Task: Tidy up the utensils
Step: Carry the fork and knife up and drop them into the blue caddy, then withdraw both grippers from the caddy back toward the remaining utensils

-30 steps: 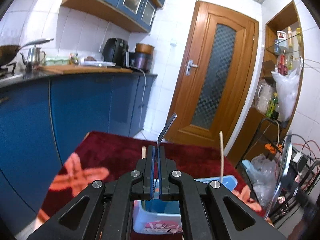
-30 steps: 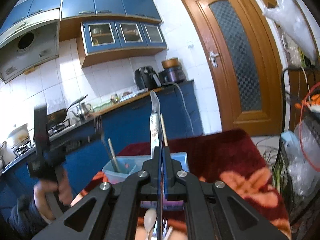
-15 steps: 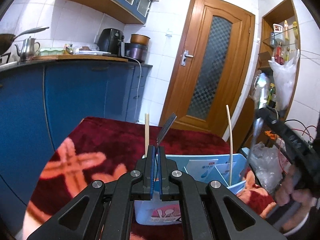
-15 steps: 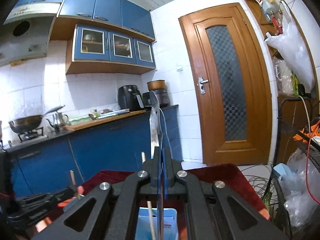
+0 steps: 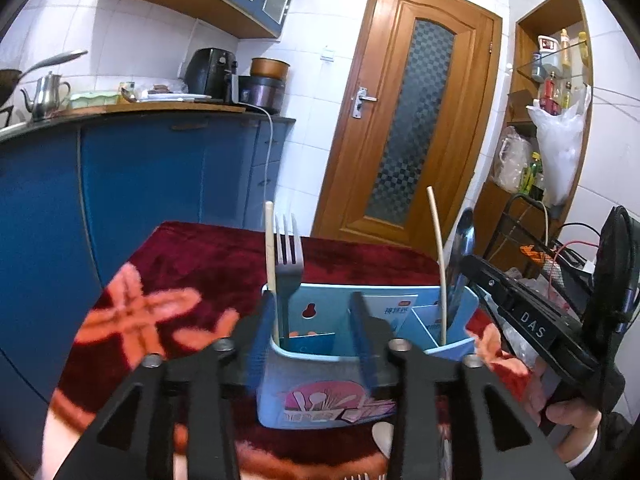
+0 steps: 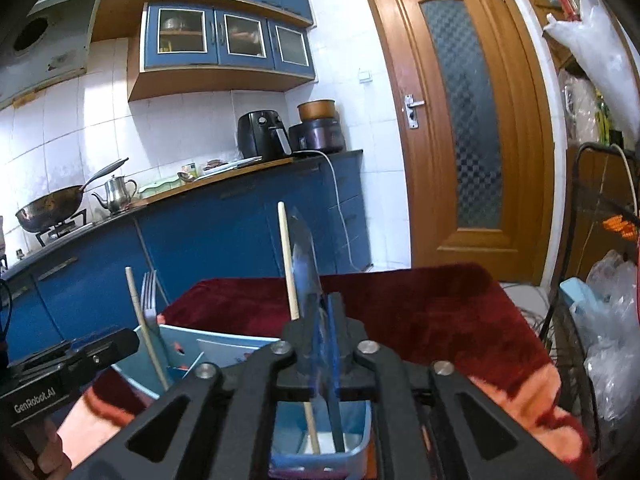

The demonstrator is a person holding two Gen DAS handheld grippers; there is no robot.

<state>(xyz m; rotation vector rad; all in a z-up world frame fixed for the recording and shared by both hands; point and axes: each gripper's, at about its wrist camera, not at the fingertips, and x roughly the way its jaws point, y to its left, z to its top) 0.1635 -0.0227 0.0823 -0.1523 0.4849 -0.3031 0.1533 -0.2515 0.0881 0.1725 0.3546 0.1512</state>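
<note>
A light blue utensil holder (image 5: 320, 364) with compartments stands on the dark red cloth. My left gripper (image 5: 314, 320) is open, its fingers on either side of the holder's left compartment. A fork (image 5: 289, 256) and a chopstick (image 5: 270, 248) stand upright in that compartment. Another chopstick (image 5: 438, 256) and a spoon (image 5: 462, 248) stand in the right compartment. In the right wrist view my right gripper (image 6: 322, 316) has its fingers slightly parted around the spoon (image 6: 306, 268), above the holder (image 6: 224, 356). The fork (image 6: 150, 296) shows there too.
The table with the red flowered cloth (image 5: 192, 280) stands near blue kitchen cabinets (image 5: 120, 184) and a wooden door (image 5: 404, 120). Loose cutlery lies at the near table edge (image 5: 382, 436). A wire rack with bags and cables (image 6: 600, 280) stands on the right.
My left gripper lowered to the holder and opened, leaving the fork standing in the left compartment. My right gripper brought the spoon down into the right compartment and its fingers began to part.
</note>
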